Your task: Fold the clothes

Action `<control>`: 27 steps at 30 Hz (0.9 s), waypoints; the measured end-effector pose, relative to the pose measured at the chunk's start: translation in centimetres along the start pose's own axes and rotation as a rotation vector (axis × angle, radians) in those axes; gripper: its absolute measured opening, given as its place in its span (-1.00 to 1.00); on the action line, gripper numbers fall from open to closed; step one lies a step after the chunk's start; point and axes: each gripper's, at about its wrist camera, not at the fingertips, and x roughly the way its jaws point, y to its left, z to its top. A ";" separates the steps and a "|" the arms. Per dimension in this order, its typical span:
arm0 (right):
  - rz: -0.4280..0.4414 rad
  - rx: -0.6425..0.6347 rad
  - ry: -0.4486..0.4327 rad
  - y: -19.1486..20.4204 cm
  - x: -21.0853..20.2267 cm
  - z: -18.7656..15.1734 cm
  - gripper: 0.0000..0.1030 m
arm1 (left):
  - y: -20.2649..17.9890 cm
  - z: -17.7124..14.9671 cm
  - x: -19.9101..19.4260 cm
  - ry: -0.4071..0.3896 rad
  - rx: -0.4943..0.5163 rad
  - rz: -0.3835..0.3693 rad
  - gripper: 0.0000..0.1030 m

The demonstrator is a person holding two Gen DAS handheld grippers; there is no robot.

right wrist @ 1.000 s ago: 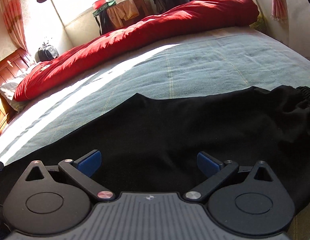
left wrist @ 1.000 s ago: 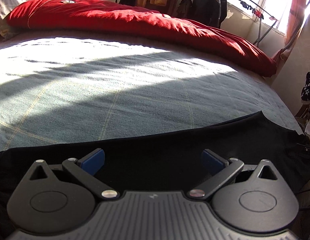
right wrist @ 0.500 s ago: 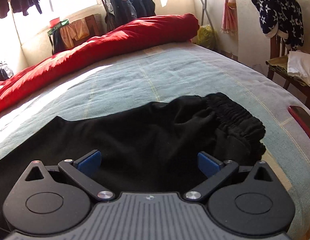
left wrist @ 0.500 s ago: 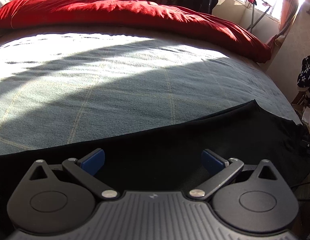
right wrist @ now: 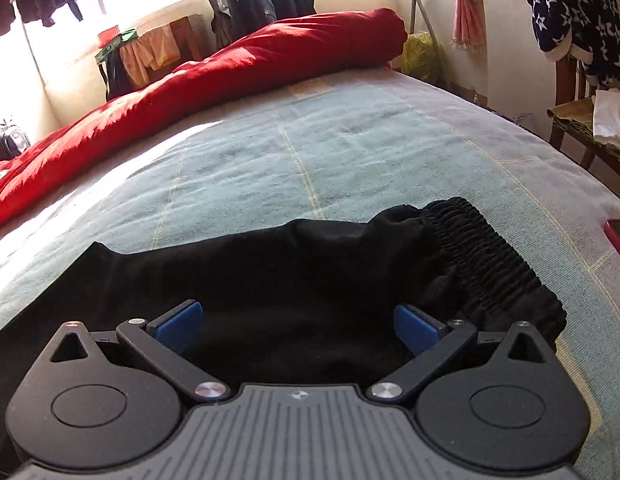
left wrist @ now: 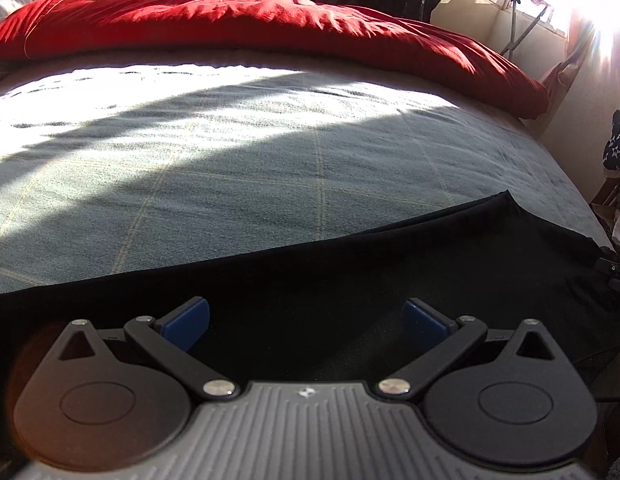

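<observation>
Black trousers: matt cloth, soft, waistband ribbed and gathered. Bed cover: coarse woven cloth, pale grey-green, nubby. Red quilt: smooth cloth, faint sheen, creased. Left tool and right tool: matt black plastic, blue pads, shiny metal pins. Chair: brown wood.

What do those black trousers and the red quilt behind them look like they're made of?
Black trousers: soft matte knit, probably cotton or synthetic jersey; the waistband is gathered elastic, tightly ribbed. Red quilt: puffy, filled, with a smooth, finely creased woven shell.
</observation>
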 end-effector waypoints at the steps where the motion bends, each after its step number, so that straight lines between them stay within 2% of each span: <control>1: 0.016 0.000 -0.017 0.5 -0.4 0.4 1.00 | -0.1 -0.1 -0.1 -0.001 -0.002 0.008 0.99; 3: 0.077 -0.019 -0.056 1.9 -0.9 1.4 1.00 | -0.1 0.1 -0.5 -0.011 -0.011 0.018 0.99; 6: 0.155 -0.087 -0.050 4.1 0.7 2.6 1.00 | -0.2 0.1 -0.8 -0.021 -0.017 0.025 0.99; 9: 0.138 -0.117 0.021 4.8 4.1 2.7 1.00 | -0.1 -0.3 -0.9 -0.012 -0.025 0.034 0.99; 11: 0.084 -0.079 0.090 4.2 6.2 2.6 1.00 | 0.2 -0.7 -1.0 -0.001 -0.033 0.048 0.99; 12: 0.073 -0.058 0.101 4.0 6.4 2.7 1.00 | 0.5 -0.9 -1.1 0.003 -0.040 0.062 0.99; 14: 0.105 -0.033 0.069 4.5 5.2 3.0 1.00 | 1.0 -1.2 -1.5 0.002 -0.059 0.083 0.99; 16: 0.172 -0.037 0.037 5.9 3.9 3.4 1.00 | 1.9 -1.7 -1.8 0.000 -0.092 0.097 0.99; 18: 0.280 -0.073 0.050 8.7 3.5 3.7 1.00 | 2.7 -1.9 -1.9 -0.002 -0.117 0.111 0.99; 23: 0.579 -0.242 0.192 18.2 4.5 1.8 1.00 | 3.6 -2.6 -2.8 -0.024 -0.138 0.109 0.99; 25: 0.631 -0.321 0.255 21.9 5.2 0.5 1.00 | 4.1 -3.2 -3.3 -0.030 -0.146 0.118 0.99; 27: 0.640 -0.391 0.297 24.7 6.0 -0.8 1.00 | 4.7 -3.8 -3.8 -0.036 -0.154 0.126 0.99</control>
